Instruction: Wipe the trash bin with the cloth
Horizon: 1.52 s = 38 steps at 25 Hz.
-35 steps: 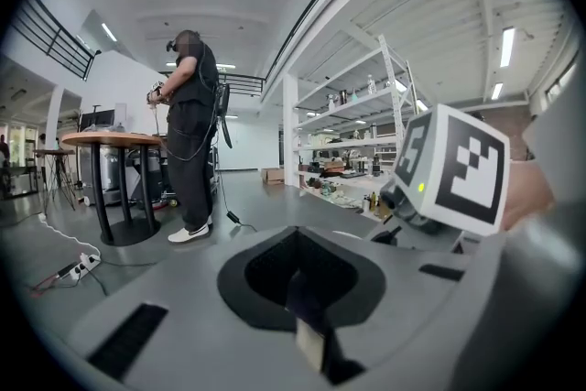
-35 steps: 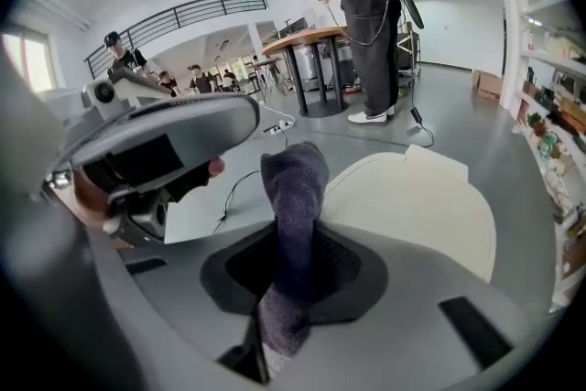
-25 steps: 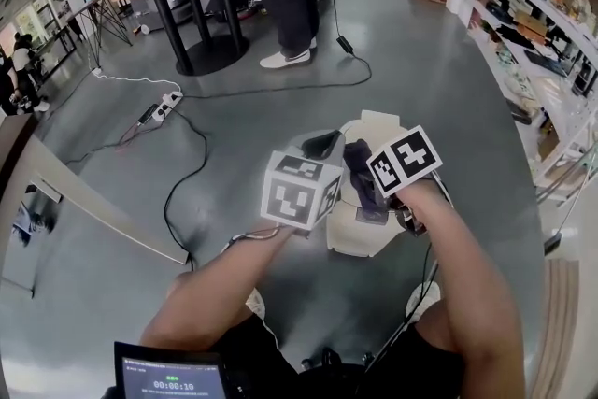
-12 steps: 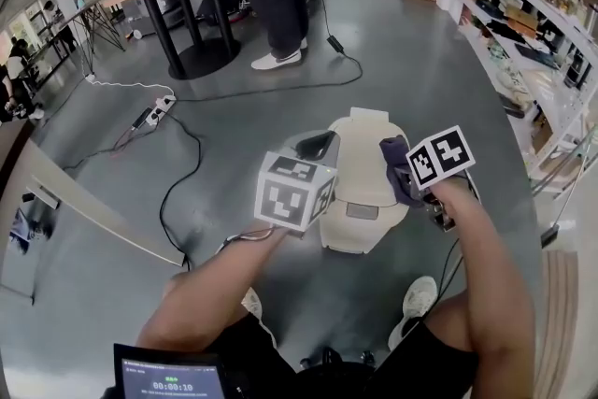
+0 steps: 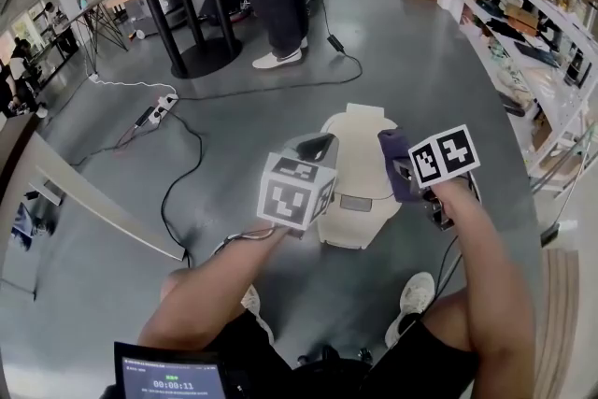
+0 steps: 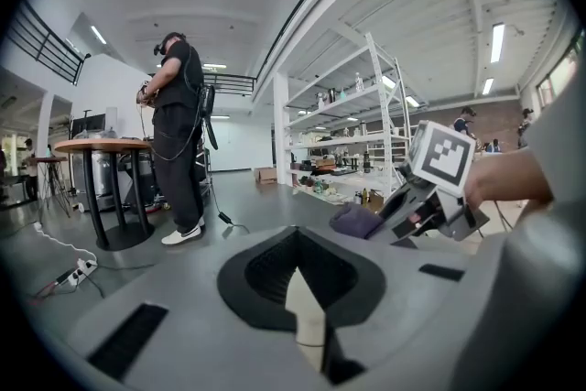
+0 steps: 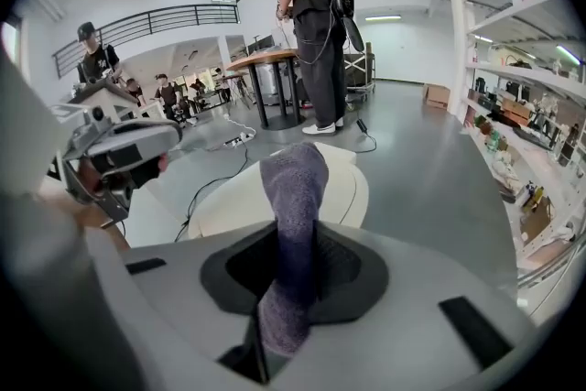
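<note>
In the left gripper view, the left gripper [image 6: 307,311] has its jaws together with nothing between them, and the purple cloth [image 6: 355,220] shows bunched off to the right at about its height. In the right gripper view, the right gripper [image 7: 286,302] is clamped on that cloth, whose free end stands up past the jaws over the cream trash bin [image 7: 343,183]; I cannot tell whether it touches the lid. In the head view, the bin stands on the grey floor [image 5: 234,98] just ahead of the person. The left gripper is over its left edge and the cloth is at the right edge of its top. To wipe well, the cloth probably needs lowering until its loose end folds flat on the lid. Steady overlapping strokes should follow, with the empty left gripper bracing the light bin so it doesn't slide.
</note>
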Tool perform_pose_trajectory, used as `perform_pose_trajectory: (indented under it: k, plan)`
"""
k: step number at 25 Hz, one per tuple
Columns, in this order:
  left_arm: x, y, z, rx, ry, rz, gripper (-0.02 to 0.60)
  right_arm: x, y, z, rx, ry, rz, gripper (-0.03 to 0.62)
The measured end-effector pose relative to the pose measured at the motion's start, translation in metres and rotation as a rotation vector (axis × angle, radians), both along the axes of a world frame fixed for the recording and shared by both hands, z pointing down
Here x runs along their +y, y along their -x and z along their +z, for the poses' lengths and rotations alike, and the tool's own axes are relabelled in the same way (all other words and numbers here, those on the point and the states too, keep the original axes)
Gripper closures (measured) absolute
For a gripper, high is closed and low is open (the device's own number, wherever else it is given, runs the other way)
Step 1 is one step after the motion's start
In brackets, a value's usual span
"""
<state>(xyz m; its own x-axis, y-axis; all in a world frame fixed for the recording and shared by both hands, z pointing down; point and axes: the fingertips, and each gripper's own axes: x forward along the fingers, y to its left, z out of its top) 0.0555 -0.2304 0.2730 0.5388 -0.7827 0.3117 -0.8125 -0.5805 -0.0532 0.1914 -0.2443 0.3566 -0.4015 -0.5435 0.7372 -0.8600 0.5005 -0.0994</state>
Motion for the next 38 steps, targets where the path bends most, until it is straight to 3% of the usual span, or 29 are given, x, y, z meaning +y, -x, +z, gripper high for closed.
perform_pose_trajectory:
  k: [6,12,17,22,26,33,38]
  plan:
    - [0.006,0.004,0.006,-0.029,0.011,-0.016,0.583,0.019,0.031,-0.02,-0.072,-0.053,-0.032,0.519]
    - [0.017,0.005,0.01,-0.021,0.026,-0.032,0.584,0.029,0.054,-0.028,-0.125,-0.132,0.02,0.519]
    - [0.031,0.005,0.012,0.023,0.049,-0.049,0.583,0.051,0.066,-0.033,-0.17,-0.261,0.083,0.519]
    - [0.045,0.012,0.012,0.02,0.051,-0.056,0.584,0.082,0.083,-0.03,-0.211,-0.411,0.152,0.519]
    - [0.059,0.034,0.014,-0.005,0.036,-0.06,0.583,0.107,0.103,-0.014,-0.163,-0.489,0.154,0.519]
    - [0.072,0.09,0.034,-0.076,0.038,-0.07,0.583,0.118,0.147,0.015,-0.124,-0.52,0.124,0.519]
    - [0.072,0.114,0.038,-0.024,0.076,-0.109,0.584,0.11,0.176,0.038,-0.114,-0.529,0.137,0.519]
